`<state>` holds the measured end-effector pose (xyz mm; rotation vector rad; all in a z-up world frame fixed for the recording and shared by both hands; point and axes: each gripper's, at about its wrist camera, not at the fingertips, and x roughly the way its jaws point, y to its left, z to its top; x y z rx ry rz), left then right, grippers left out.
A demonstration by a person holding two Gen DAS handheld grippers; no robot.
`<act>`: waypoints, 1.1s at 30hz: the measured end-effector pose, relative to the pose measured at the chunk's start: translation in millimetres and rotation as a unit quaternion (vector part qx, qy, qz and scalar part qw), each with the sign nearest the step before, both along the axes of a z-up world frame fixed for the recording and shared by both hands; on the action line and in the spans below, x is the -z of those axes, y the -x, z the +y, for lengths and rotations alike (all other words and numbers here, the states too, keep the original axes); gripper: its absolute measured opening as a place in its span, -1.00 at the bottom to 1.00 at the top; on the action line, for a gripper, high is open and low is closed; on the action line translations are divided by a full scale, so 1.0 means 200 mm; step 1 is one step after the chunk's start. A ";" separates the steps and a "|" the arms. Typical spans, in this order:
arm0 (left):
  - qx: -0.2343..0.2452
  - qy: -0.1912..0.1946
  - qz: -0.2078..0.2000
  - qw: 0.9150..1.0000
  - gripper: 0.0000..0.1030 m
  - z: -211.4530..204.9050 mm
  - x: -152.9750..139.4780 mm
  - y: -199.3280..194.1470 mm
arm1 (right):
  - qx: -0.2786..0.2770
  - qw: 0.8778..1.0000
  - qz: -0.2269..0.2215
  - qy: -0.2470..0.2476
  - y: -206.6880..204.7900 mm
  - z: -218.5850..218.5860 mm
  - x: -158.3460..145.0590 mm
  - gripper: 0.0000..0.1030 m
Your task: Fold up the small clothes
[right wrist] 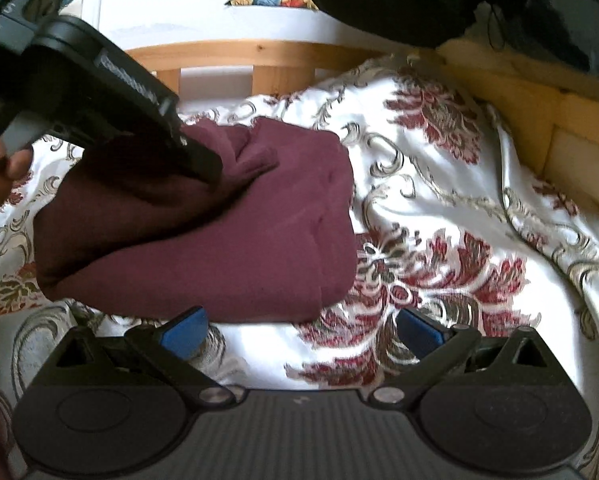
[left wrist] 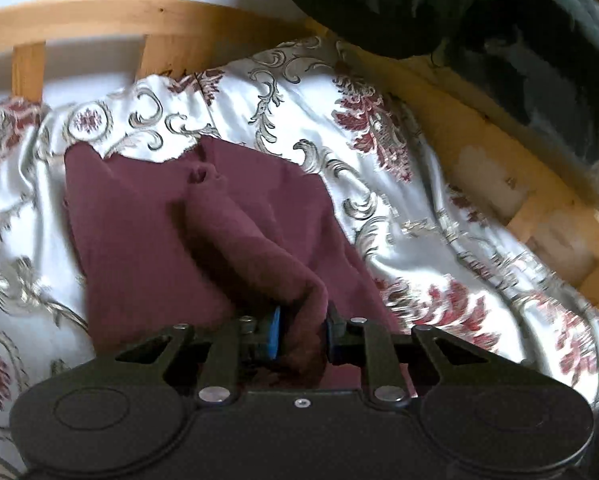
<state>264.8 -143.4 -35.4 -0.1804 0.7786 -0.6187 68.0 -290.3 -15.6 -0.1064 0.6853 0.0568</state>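
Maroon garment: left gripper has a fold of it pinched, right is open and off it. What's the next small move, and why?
Probably carry the pinched fold across and lay it flat. The left gripper is shut on a raised ridge of the maroon garment, which lies bunched on the patterned bedspread. The right gripper sits open just short of the near edge, free to steady it.

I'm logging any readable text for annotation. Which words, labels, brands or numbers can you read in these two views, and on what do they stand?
No text can be read for certain.
Left hand-held gripper, seen from the right wrist: a pale printed strip on its black body, too blurred to read.
Same body, top left corner: faint pale marks, too cut off and blurred to read.
Maroon knit garment: no label visible.
White floral bedcover: pattern only, no writing.
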 end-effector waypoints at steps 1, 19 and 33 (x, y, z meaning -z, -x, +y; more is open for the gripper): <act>-0.001 0.017 0.008 1.000 -0.33 0.02 0.00 0.00 | 0.001 1.000 0.006 -0.001 0.00 0.00 0.01 0.99; -0.002 0.009 -0.101 0.995 0.99 0.38 -0.15 0.43 | 0.020 0.998 0.056 0.019 -0.02 0.01 0.11 0.99; 0.049 -0.088 -0.150 0.984 0.97 0.27 0.06 0.49 | 0.032 0.996 0.000 -0.088 -0.05 -0.11 -0.11 0.99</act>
